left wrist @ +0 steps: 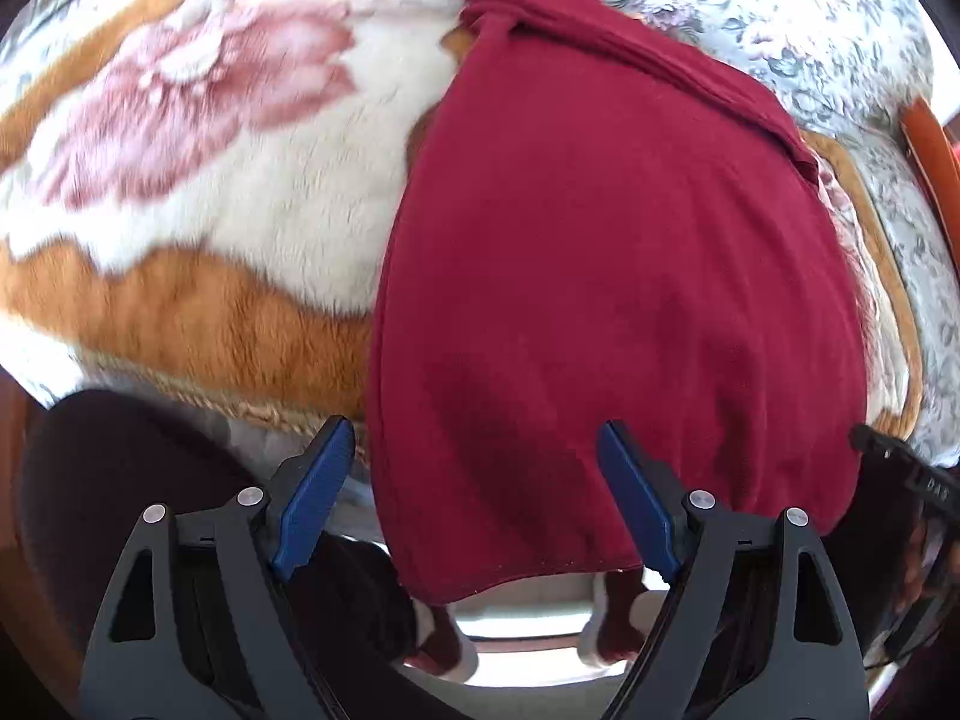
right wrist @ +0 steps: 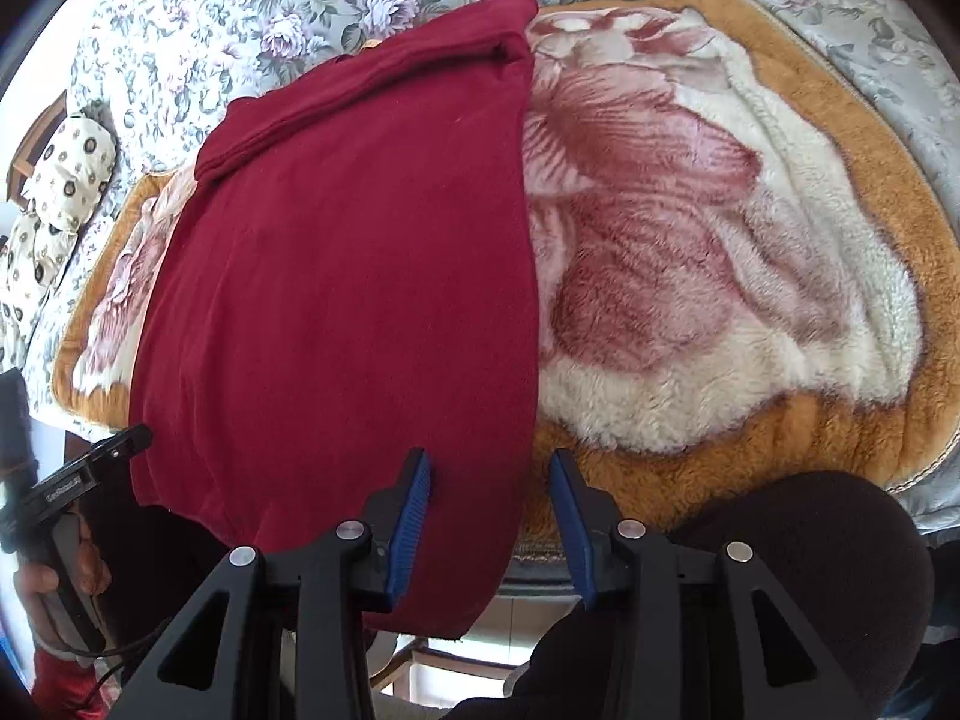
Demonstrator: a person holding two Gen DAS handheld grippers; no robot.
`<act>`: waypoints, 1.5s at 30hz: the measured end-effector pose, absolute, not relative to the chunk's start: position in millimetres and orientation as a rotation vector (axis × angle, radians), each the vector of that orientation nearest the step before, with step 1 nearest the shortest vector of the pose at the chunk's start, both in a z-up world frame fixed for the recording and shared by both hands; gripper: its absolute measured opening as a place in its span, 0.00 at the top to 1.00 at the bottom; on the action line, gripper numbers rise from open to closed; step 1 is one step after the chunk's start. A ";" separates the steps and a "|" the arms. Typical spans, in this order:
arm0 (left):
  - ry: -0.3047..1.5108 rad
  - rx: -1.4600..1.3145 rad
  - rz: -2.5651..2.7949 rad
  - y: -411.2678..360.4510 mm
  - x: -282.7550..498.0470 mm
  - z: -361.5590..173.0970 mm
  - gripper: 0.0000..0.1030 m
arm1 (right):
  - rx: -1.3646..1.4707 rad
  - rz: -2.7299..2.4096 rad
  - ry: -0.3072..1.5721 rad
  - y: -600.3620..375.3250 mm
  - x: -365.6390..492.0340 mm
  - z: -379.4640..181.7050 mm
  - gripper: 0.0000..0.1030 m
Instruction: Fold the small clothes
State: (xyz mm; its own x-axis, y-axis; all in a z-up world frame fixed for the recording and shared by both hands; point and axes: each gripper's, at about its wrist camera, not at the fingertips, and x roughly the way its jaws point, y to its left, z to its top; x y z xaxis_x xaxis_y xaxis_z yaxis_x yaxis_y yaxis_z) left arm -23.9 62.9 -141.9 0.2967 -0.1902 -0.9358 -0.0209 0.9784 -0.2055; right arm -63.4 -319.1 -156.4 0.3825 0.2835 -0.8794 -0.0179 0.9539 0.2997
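Observation:
A dark red garment (left wrist: 618, 276) lies flat on a plush flowered blanket (left wrist: 228, 192), folded lengthwise, with its near hem hanging over the bed's front edge. It also shows in the right wrist view (right wrist: 342, 276). My left gripper (left wrist: 474, 498) is open, its blue pads either side of the garment's near left corner, above the cloth. My right gripper (right wrist: 489, 516) is open, its pads straddling the garment's near right edge. The left gripper's body (right wrist: 90, 468) shows at the left of the right wrist view.
The blanket (right wrist: 720, 276) lies on a grey floral bedspread (right wrist: 252, 6). A patterned cushion (right wrist: 66, 180) lies at the far left. A brown wooden rail (left wrist: 930, 150) runs at the bed's right side. A dark rounded shape (right wrist: 828, 552) sits by the bed's near edge.

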 end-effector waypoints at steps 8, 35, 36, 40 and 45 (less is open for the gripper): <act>1.288 -0.148 -0.087 48.7 -27.1 -155.4 0.19 | 0.237 0.222 1.187 -303.4 -71.8 -165.2 0.59; 1.219 -0.171 -0.281 29.8 -37.1 -79.6 0.88 | 0.475 0.544 0.977 -297.1 -66.8 -122.4 0.91; 1.210 -0.178 -0.299 31.1 -32.1 -69.9 0.88 | 0.490 0.560 0.953 -298.7 -59.9 -114.6 0.91; 1.138 -0.196 -0.323 37.8 7.0 -33.5 0.88 | 0.584 0.586 0.829 -309.9 -17.4 -79.1 0.91; 1.056 -0.223 -0.304 37.0 85.5 -1.8 0.88 | 0.659 0.554 0.766 -328.8 66.3 -54.8 0.91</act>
